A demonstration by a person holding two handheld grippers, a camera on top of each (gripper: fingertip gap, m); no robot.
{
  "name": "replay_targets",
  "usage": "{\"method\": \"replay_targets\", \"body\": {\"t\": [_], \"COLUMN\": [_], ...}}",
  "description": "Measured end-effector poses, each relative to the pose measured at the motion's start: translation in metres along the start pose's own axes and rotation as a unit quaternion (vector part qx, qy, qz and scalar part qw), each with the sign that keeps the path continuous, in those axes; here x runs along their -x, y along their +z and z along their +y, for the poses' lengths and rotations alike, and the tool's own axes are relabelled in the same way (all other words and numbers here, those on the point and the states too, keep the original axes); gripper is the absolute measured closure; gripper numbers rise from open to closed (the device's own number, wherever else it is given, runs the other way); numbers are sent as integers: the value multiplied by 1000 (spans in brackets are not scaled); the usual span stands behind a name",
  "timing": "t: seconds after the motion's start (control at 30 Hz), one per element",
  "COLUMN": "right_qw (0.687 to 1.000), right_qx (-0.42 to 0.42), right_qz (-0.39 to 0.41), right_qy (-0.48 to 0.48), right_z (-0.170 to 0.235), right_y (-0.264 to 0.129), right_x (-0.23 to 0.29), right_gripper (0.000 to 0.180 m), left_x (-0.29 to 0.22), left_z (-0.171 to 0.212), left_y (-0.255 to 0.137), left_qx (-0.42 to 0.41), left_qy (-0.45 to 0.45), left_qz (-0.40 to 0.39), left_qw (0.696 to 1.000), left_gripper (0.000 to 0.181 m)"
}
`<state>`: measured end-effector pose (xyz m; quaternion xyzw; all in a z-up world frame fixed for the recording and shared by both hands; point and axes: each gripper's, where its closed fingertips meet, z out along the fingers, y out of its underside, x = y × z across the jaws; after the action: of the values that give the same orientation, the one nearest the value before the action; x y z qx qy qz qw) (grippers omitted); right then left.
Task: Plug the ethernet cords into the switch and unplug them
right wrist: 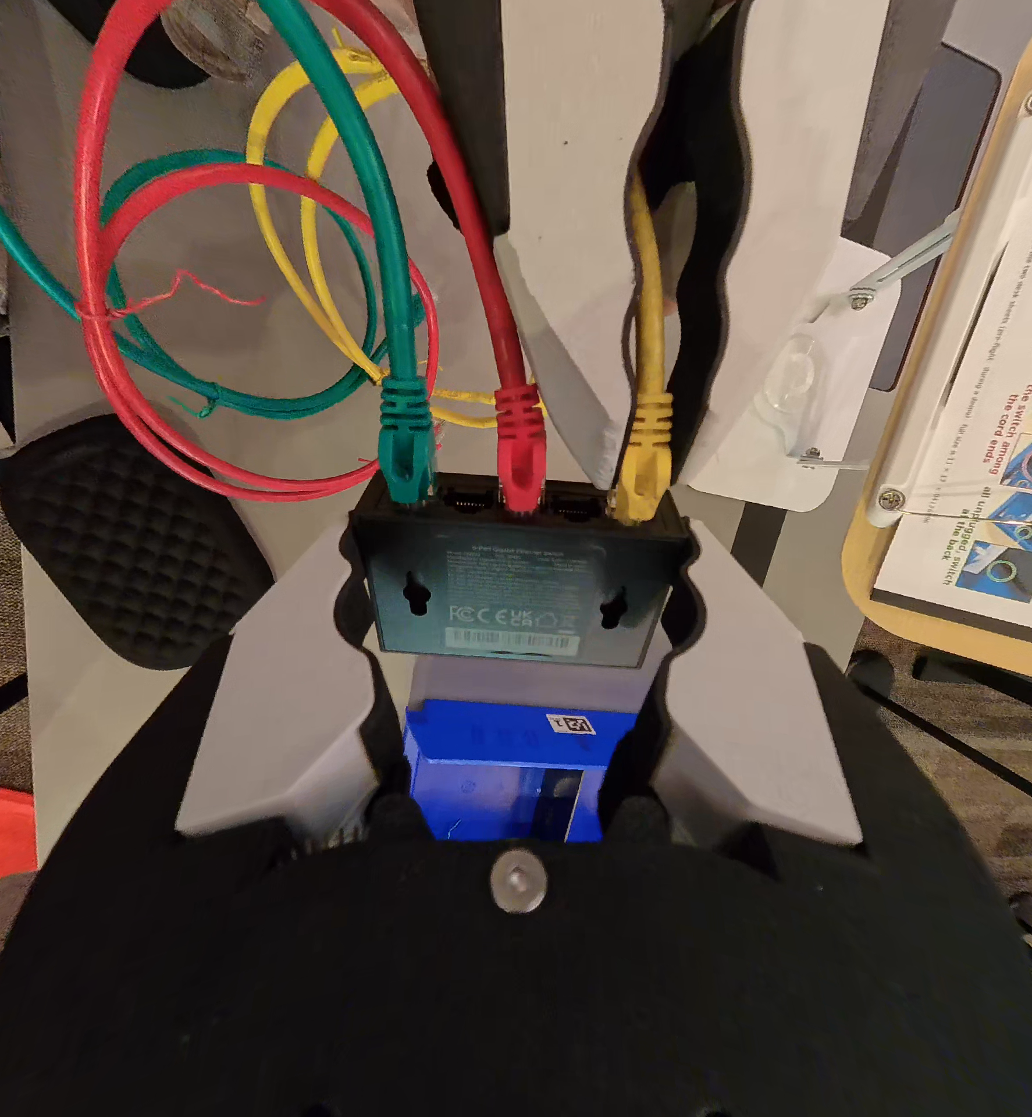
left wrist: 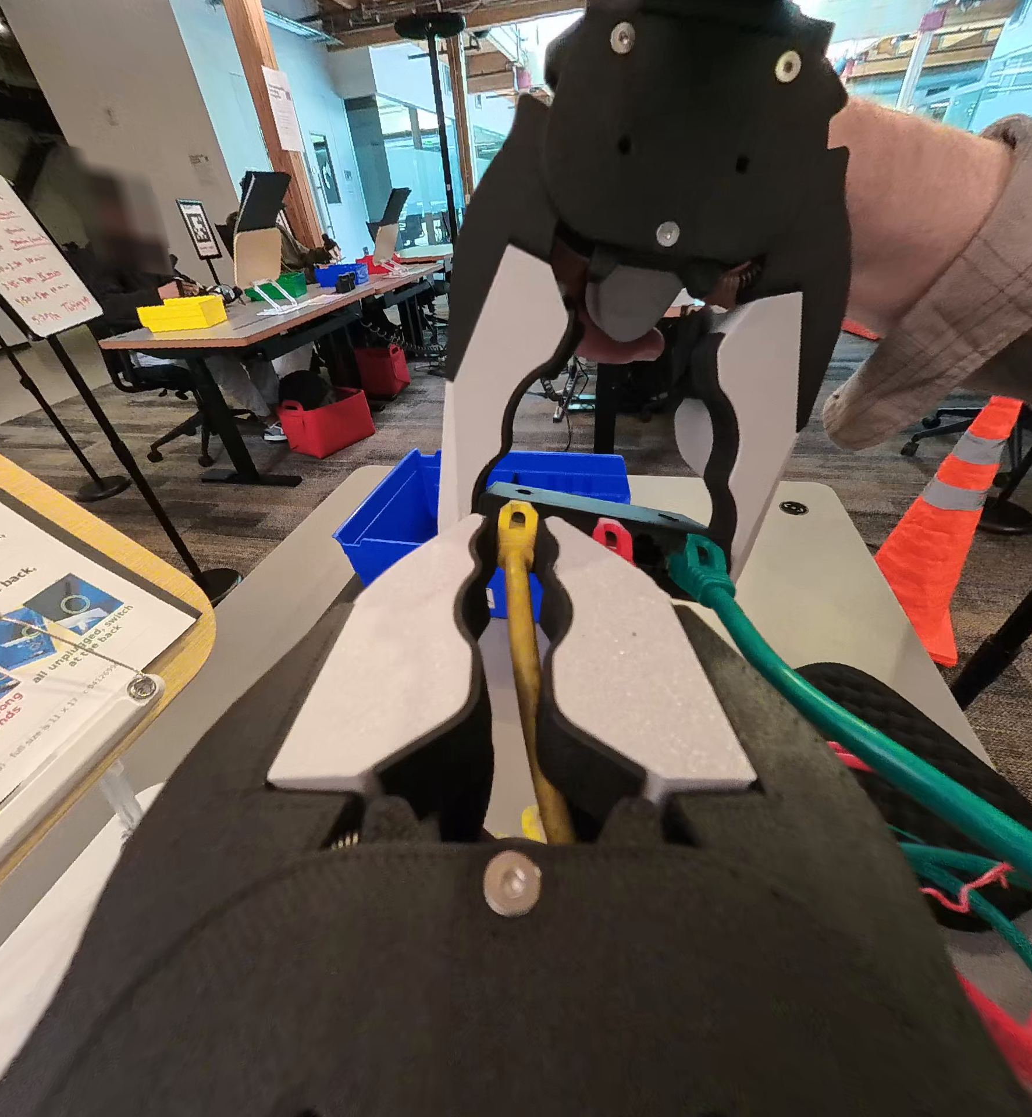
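The black switch [right wrist: 519,586] is held underside up above the table. My right gripper [right wrist: 519,544] is shut on its two sides; it also shows in the left wrist view [left wrist: 598,526]. The green cord [right wrist: 405,447], the red cord [right wrist: 522,441] and the yellow cord [right wrist: 646,447] are plugged into its ports, with an empty port between each pair. My left gripper [left wrist: 516,532] is closed around the yellow cord's plug [left wrist: 516,520] right at the switch [left wrist: 592,505]. It also shows in the right wrist view [right wrist: 646,471]. The cords' loose loops lie on the white table [right wrist: 229,254].
A blue bin [left wrist: 393,532] stands on the table [left wrist: 803,604] behind the switch. An instruction board [left wrist: 48,634] on a wooden stand is at my left. A black mesh pad [right wrist: 127,544] lies under the cords. An orange cone [left wrist: 949,526] stands on the floor.
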<state>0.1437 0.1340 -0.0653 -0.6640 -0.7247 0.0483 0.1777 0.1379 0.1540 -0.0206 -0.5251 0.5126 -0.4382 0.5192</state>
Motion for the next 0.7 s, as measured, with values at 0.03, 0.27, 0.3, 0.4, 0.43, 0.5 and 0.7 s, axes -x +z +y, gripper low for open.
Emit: {"method": "replay_targets", "body": {"t": [0.03,0.27,0.3,0.4,0.43,0.5,0.7], "right_qw": [1000,1000,1000,1000,1000,1000,1000], "right_qx": [0,-10,-12,-10,-9,-10,-15], "right_qz": [0,6,6,7,8,10,14], "right_qy": [0,-7,-8,-10,-11,-13,-17], "right_z": [0,-4,-5,-6,-7,-8,-15], "right_y": [0,-5,-6,-7,-7,-9,-12], "right_x": [0,0,0,0,0,-1,-1], "right_gripper": [82,82,82,82,82,82,82], "left_x": [0,-1,-2,-2,-1,-1,-2], "left_z": [0,-7,-8,-9,-10,-12,-17], "left_y": [0,-3,-3,-4,-5,-6,-11], "left_qx": [0,-15,-17,-17,-18,-23,-34], "left_qy": [0,3,3,5,6,4,8], "left_qz": [-2,-7,-7,-7,-8,-7,-1], "left_qw": [1000,1000,1000,1000,1000,1000,999], "left_gripper": [169,169,169,169,169,169,169]}}
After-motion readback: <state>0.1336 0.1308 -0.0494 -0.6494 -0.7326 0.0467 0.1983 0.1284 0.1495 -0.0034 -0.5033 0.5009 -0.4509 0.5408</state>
